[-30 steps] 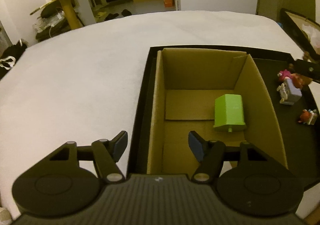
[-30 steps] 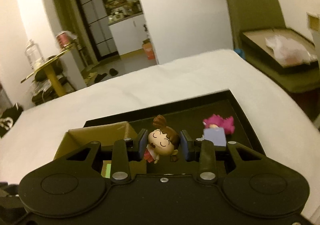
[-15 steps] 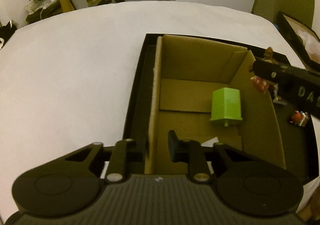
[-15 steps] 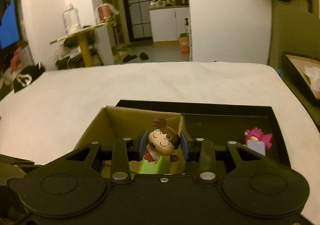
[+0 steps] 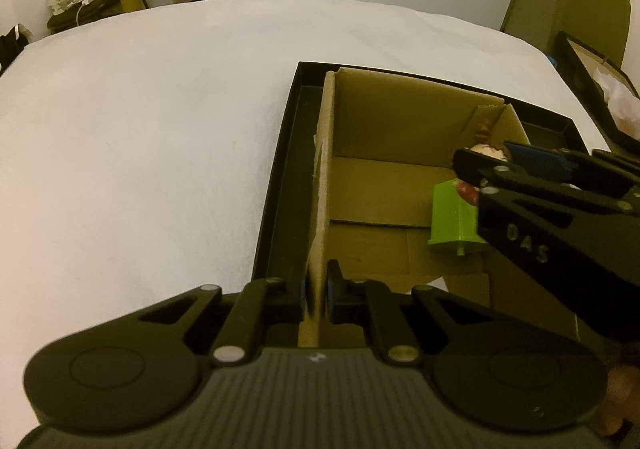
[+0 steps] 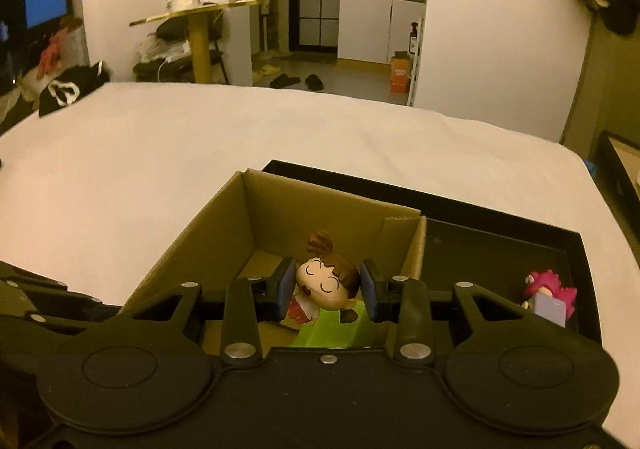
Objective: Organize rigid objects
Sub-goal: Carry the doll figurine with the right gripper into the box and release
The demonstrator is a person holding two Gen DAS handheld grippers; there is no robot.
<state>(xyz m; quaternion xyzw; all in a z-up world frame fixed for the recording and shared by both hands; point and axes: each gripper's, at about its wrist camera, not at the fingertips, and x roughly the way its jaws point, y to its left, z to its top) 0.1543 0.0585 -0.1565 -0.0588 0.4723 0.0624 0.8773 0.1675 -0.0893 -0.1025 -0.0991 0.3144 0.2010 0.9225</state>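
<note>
Figurine (image 6: pixel 326 285): small cartoon girl, brown hair with a topknot, closed eyes, red-and-white outfit, tilted sideways. It hangs above the open cardboard box (image 6: pixel 224 225), over the green block (image 5: pixel 456 219) lying on the box floor. Right gripper (image 6: pixel 326 289) is closed on the figurine's head, blue pads touching both sides; from the left wrist view it reaches in over the box's right wall. Left gripper (image 5: pixel 318 295) is pinched nearly closed on the box's left wall, one pad inside, one outside. Box sits in a black tray (image 5: pixel 280 177) on a white bed (image 5: pixel 140 129). Count: one box, one tray, one green block, one held figurine, plus one pink-haired figurine (image 6: pixel 550 295) standing in the tray right of the box.
</note>
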